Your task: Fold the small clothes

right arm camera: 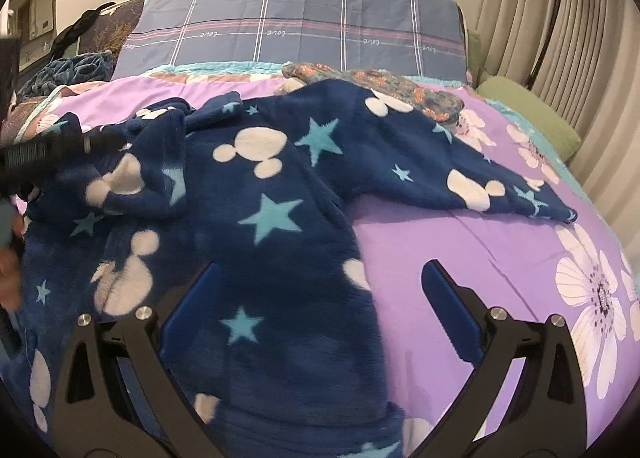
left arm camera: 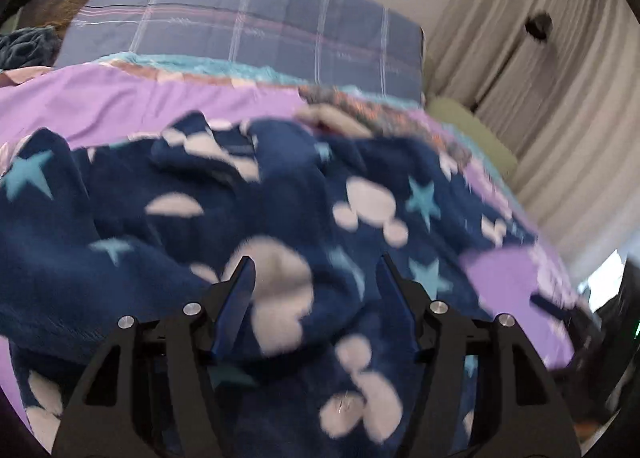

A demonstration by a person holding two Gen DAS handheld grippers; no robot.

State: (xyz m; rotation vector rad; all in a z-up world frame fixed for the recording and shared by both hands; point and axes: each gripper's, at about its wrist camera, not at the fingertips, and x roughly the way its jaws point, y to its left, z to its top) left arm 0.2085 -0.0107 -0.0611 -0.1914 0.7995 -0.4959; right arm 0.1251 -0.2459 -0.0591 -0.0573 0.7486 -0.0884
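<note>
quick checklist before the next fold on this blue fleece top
1. Left tool free of cloth: ok, its jaws stand apart over the top with nothing pinched.
2. Right tool open and empty: ok, jaws wide, hovering over the body's right edge.
3. Left sleeve folded in: ok, it lies bunched across the chest, though untidily.
4. Right sleeve folded in: not ok, it lies stretched out on the purple cover.
5. Body flat: cannot tell, the left view is blurred and the hem is hidden.
6. Sleeve clear of other cloth: not ok, its upper edge lies against a floral cloth.
</note>
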